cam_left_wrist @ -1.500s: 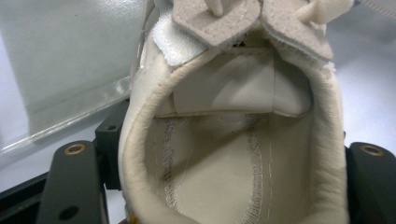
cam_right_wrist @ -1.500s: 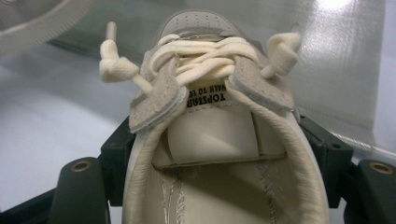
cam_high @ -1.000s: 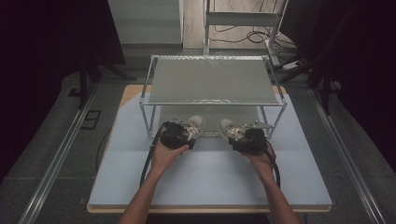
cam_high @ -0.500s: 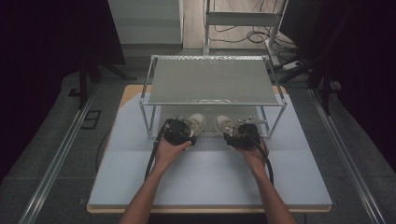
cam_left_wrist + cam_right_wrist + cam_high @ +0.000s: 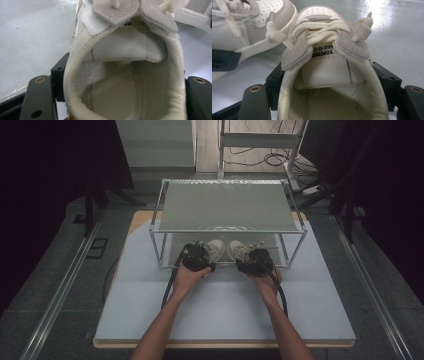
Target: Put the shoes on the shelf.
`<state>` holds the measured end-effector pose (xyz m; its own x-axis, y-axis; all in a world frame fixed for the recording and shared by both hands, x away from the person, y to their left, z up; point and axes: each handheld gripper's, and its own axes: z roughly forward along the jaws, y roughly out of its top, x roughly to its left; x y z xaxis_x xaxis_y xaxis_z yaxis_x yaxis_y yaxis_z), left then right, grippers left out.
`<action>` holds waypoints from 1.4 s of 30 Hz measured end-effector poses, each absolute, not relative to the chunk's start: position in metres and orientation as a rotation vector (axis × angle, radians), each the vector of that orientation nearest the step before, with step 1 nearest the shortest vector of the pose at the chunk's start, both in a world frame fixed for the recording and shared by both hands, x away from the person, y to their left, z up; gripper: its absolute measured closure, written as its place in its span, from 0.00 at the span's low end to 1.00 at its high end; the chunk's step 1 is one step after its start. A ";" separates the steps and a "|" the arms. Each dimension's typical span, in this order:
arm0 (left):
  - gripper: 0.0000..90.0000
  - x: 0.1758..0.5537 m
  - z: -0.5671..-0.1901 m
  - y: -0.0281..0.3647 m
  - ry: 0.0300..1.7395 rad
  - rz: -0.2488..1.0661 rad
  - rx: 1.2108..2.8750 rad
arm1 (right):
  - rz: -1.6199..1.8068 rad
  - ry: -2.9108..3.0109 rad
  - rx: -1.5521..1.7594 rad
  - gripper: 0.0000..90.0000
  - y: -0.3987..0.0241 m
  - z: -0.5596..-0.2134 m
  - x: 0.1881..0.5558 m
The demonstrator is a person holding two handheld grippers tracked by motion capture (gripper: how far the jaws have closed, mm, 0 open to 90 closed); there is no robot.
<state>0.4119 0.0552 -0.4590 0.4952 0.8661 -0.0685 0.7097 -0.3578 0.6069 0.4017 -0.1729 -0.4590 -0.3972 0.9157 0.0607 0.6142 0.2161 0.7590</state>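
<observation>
1. Here, two pale shoes are sitting side by side on the rack's lower shelf [image 5: 280, 251], toes pointing inward under the top shelf [image 5: 227, 205]: the left shoe [image 5: 216, 247] and the right shoe [image 5: 239, 250].
2. The left gripper [image 5: 198, 256] is clamping the left shoe's heel collar [image 5: 75, 82], jaws wide around it.
3. The right gripper [image 5: 256, 261] is gripping the right shoe's heel collar [image 5: 372, 82] likewise, wide apart.
4. Holding by the heels is probably letting the toes lead into the low gap.
5. The rack is standing on a light table [image 5: 225, 305].
</observation>
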 end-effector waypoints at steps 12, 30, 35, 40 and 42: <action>0.32 0.423 -0.462 0.043 1.320 0.350 2.171 | 0.985 2.049 1.456 0.31 -0.169 -0.464 0.411; 0.28 0.426 -0.470 0.044 1.330 0.335 2.146 | 0.970 2.067 1.494 0.30 -0.168 -0.477 0.419; 0.27 0.417 -0.464 0.051 1.324 0.321 2.101 | 0.997 2.047 1.486 0.28 -0.171 -0.473 0.414; 0.26 0.408 -0.455 0.061 1.243 0.351 2.109 | 1.049 2.035 1.453 0.28 -0.178 -0.465 0.402; 0.26 0.402 -0.450 0.065 1.228 0.347 2.097 | 1.070 2.032 1.432 0.28 -0.183 -0.461 0.396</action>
